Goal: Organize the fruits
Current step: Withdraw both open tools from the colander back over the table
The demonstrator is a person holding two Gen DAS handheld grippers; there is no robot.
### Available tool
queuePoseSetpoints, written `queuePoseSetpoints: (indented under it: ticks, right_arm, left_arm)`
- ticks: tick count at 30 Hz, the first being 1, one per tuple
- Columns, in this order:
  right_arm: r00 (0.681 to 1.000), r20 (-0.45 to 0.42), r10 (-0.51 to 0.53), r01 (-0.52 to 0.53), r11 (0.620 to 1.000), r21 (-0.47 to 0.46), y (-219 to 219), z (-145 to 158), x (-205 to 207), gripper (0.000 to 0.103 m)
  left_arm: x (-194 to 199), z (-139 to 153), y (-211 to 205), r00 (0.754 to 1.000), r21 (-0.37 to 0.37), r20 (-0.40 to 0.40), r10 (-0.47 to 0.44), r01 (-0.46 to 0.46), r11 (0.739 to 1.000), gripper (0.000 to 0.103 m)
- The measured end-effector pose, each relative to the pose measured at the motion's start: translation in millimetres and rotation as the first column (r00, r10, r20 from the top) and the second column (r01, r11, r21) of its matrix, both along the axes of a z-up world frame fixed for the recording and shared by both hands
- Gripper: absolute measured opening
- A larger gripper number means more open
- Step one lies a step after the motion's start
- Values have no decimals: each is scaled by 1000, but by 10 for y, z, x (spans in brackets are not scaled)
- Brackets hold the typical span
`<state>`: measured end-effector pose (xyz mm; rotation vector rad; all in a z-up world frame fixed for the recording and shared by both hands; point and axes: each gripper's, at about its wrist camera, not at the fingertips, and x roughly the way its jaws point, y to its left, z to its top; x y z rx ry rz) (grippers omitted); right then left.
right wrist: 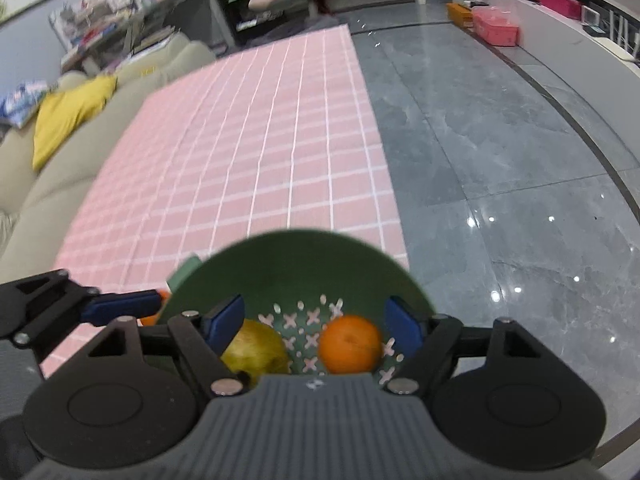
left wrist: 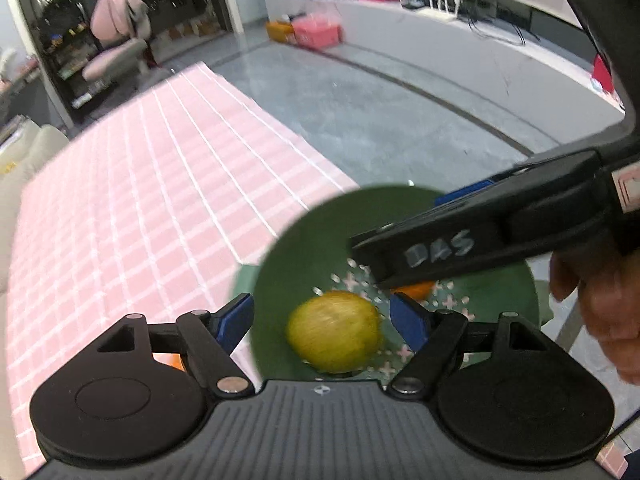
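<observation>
A green colander bowl (left wrist: 312,232) stands at the near edge of the pink checked cloth; it also shows in the right wrist view (right wrist: 304,264). Inside lie a yellow-green apple (left wrist: 334,332) (right wrist: 256,350) and an orange (right wrist: 350,344), which is mostly hidden under the right gripper in the left wrist view (left wrist: 416,290). My left gripper (left wrist: 322,320) is open above the apple, touching nothing. My right gripper (right wrist: 314,320) is open over the bowl, with the orange between its fingers but not touched. Another orange fruit (left wrist: 170,360) peeks out on the cloth left of the bowl.
The pink checked cloth (right wrist: 256,152) covers the table ahead. A beige sofa with a yellow cushion (right wrist: 68,112) runs along the left. Grey tiled floor (right wrist: 500,160) lies to the right, with pink and orange boxes (right wrist: 494,28) far back.
</observation>
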<state>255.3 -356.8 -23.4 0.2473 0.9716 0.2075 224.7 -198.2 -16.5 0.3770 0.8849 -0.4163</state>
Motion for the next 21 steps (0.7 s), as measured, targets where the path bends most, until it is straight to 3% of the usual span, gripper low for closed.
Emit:
queuePoseSetpoints:
  ticks: [4,9,15,21]
  right_arm:
    - [999,32,-22,21,999,35,-71,168,-69,73]
    - [998,70,3,-4,1000,15,15,337,-239,70]
    - [989,133,64,-62,998,-20,271,489,-569,68]
    - [974,172,147,-139,988,-63,614,518,-967,59]
  left_arm:
    - [-148,259,267,998,-20,41,37,-37,999,91]
    - [-399,472,745,989,-64,54,139,-136,989,91]
    - [-690,465,1338,965,-95,42,257,-253,963,91]
    - [-1001,331,1787,950,-93,13,312,-309,946,91]
